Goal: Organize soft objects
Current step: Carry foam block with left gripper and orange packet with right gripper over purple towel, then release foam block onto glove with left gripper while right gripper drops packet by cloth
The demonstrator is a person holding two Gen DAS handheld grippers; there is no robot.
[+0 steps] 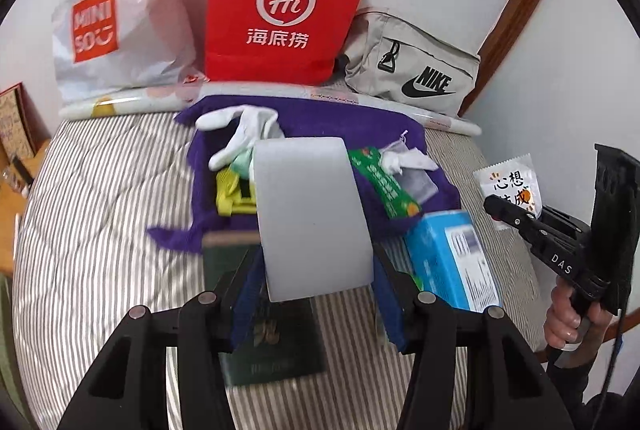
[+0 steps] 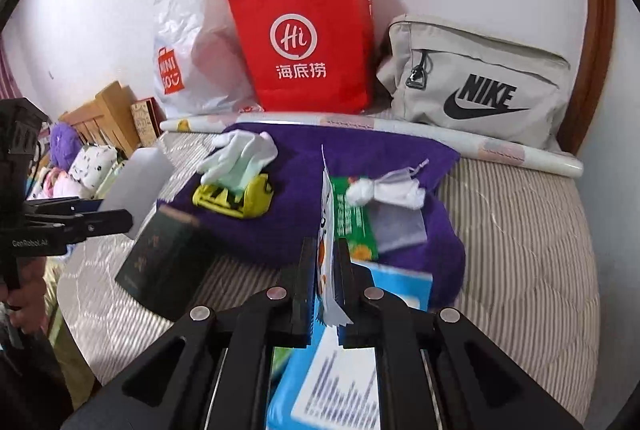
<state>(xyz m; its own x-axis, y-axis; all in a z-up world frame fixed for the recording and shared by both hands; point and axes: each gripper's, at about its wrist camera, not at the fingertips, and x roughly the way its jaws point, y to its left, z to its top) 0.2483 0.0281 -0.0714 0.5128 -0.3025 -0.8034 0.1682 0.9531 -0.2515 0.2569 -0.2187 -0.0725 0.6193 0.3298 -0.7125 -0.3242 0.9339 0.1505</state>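
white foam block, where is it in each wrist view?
Left wrist: white foam block at centre, held between the left gripper's fingers, hiding part of the purple cloth.
Right wrist: block at left edge, mid-height, in that same gripper, seen side-on.
Shared landmark: red bag against the wall.

Three bags [image 2: 304,42], two boxes [image 1: 452,262]
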